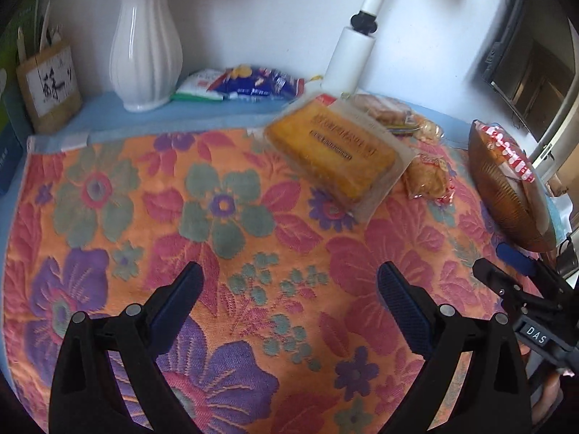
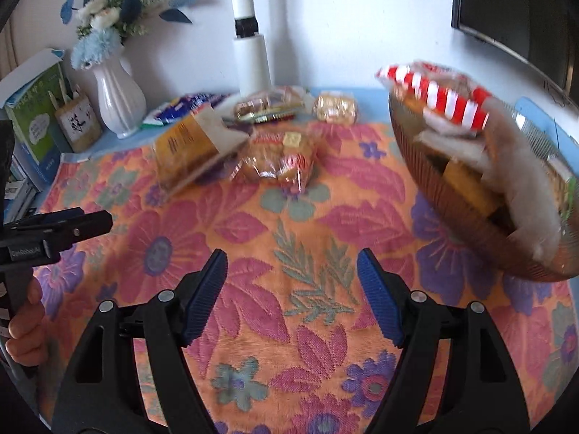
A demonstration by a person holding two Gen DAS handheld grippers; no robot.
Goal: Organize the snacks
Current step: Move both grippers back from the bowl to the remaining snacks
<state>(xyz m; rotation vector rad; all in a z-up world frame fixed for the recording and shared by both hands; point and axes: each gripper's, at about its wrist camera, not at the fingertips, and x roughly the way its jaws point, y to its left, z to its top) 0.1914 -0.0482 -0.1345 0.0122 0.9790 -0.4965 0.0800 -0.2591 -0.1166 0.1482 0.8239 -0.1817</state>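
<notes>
With both grippers empty, the left gripper (image 1: 289, 289) spread wide and the right gripper (image 2: 292, 282) parted, the cloth (image 2: 289, 224) below is bare. Take the yellow pack (image 1: 331, 152) near the table's far edge across its short side, then carry it to the bowl (image 2: 470, 231) at the right edge, already part-filled.

The print on the yellow cake pack (image 1: 331, 152) smears into unreadable lines, and the blue snack bag (image 1: 258, 83) behind it is too blurred to name. In the right wrist view the brown bowl (image 2: 470, 213) runs off the frame's edge, its contents a hazy jumble under the red-striped packet (image 2: 439, 96).
</notes>
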